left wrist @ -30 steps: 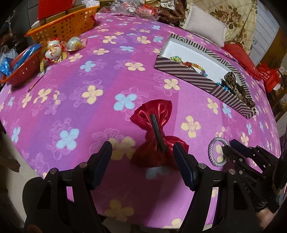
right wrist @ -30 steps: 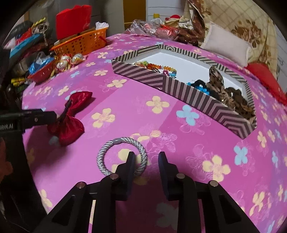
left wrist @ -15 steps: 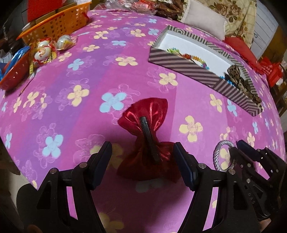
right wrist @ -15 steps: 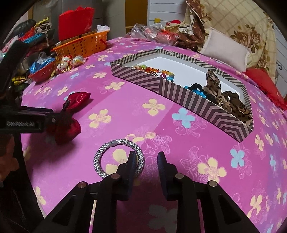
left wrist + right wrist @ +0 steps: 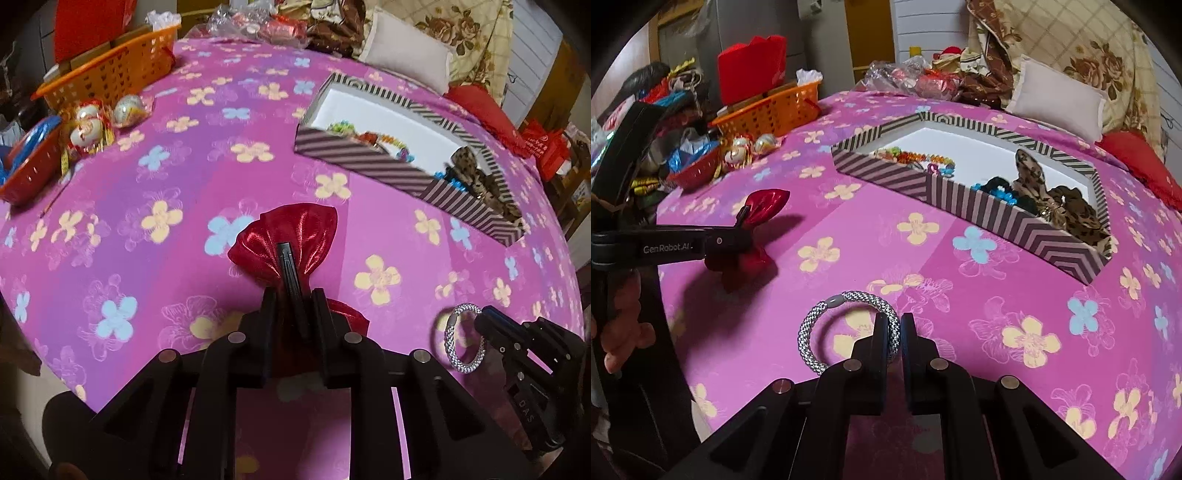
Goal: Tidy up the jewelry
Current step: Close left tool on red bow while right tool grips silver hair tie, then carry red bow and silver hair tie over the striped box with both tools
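Note:
A red satin bow hair clip (image 5: 295, 236) with a black clip bar is pinched at its middle by my left gripper (image 5: 293, 299), which is shut on it; it also shows in the right wrist view (image 5: 753, 221). My right gripper (image 5: 894, 325) is shut on a silver-grey braided hair tie (image 5: 827, 325), held just above the pink flowered cloth; the hair tie shows in the left wrist view (image 5: 463, 339). A striped box (image 5: 997, 218) holds a bead bracelet (image 5: 916, 158) and leopard scrunchies (image 5: 1067, 206).
An orange basket (image 5: 110, 74) and a red bowl (image 5: 26, 173) stand at the far left with wrapped eggs (image 5: 88, 125) beside them. A pale pillow (image 5: 406, 59) and red cushion (image 5: 487, 110) lie behind the box. The cloth's front edge is near both grippers.
My left gripper has closed on the red bow clip. My right gripper has closed on the hair tie and lifted it slightly.

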